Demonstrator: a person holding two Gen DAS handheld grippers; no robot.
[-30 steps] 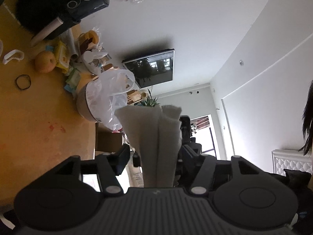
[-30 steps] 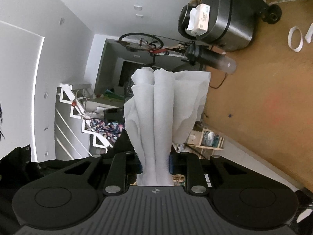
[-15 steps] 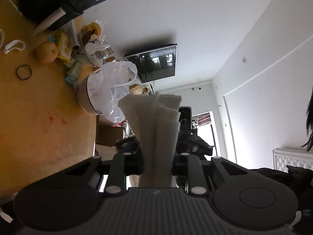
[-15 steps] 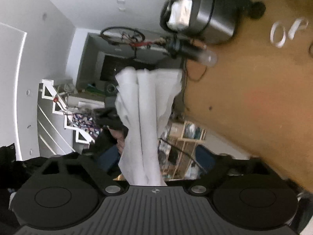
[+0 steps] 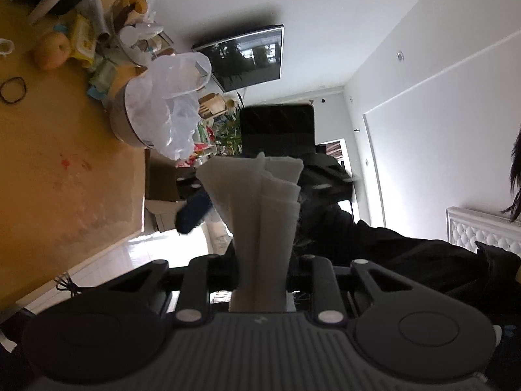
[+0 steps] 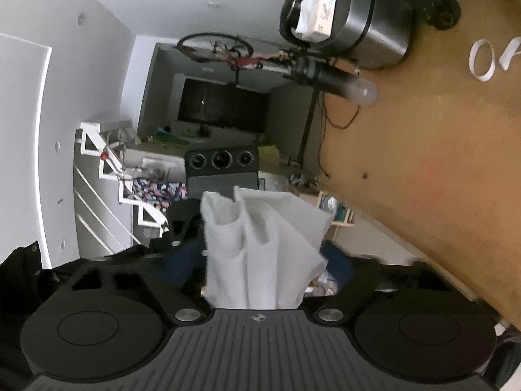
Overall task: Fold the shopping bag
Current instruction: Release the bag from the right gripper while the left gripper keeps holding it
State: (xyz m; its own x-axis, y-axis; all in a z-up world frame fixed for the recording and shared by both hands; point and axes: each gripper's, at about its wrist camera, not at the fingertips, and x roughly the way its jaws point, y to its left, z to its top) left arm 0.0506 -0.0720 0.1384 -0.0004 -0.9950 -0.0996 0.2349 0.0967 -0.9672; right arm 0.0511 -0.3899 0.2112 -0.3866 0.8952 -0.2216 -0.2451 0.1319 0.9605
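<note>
Left gripper (image 5: 260,260) pinches white shopping bag (image 5: 257,215) folds, 12 o'clock. Right gripper (image 6: 257,260) closing, shopping bag (image 6: 260,244) between jaws. We judge folds may slip if right side mistimes. Wooden table (image 5: 58,169) at 9 o'clock; TV (image 5: 247,58) at 12.

One folded white bag (image 5: 260,224) and one wooden table (image 5: 58,169) — on it one round fruit (image 5: 52,52), one black band (image 5: 13,89), two white loops (image 6: 482,60) — one wall screen (image 5: 247,57).
</note>
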